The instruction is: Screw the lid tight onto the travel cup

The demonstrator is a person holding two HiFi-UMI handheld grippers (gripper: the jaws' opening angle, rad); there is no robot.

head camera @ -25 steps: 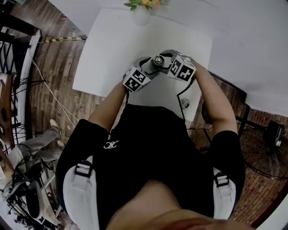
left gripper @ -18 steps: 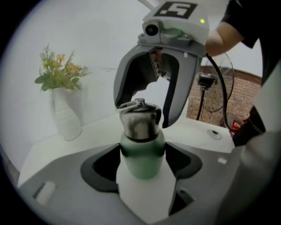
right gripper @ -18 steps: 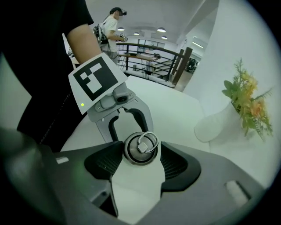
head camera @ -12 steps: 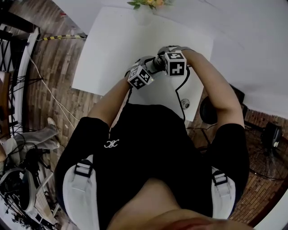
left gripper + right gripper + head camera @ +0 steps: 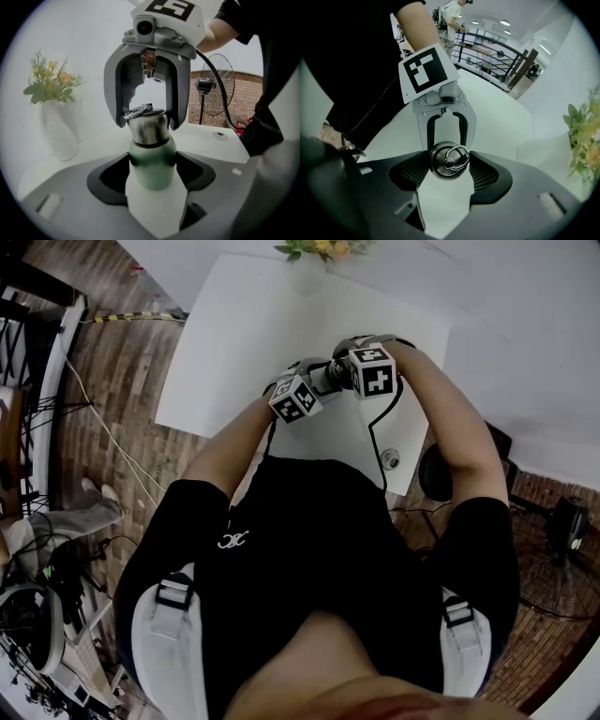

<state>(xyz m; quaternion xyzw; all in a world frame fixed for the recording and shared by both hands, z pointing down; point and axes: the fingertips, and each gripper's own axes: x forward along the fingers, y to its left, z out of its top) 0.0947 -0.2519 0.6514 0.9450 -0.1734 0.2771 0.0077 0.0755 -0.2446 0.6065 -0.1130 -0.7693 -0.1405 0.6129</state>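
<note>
The travel cup has a pale green body (image 5: 151,161) and a steel lid (image 5: 149,126) with a wire ring on top (image 5: 451,158). My left gripper (image 5: 151,174) is shut on the green body and holds the cup upright above the white table (image 5: 244,324). My right gripper (image 5: 449,161) comes down over the top, its two fingers (image 5: 171,93) flanking the lid. Its pads lie against the lid's sides while its jaws are opening. In the head view both marker cubes sit close together around the cup (image 5: 330,378).
A white vase of flowers (image 5: 58,136) stands at the table's far edge (image 5: 314,247). A small round fitting (image 5: 389,458) sits near the table's near right corner. A standing fan (image 5: 215,91) is beyond the table on the brick floor. A person (image 5: 454,14) stands by distant railings.
The right gripper has turned about the lid, its marker cube swinging to face up. Both grippers and the cup have shifted slightly right. The left grip is unchanged.
</note>
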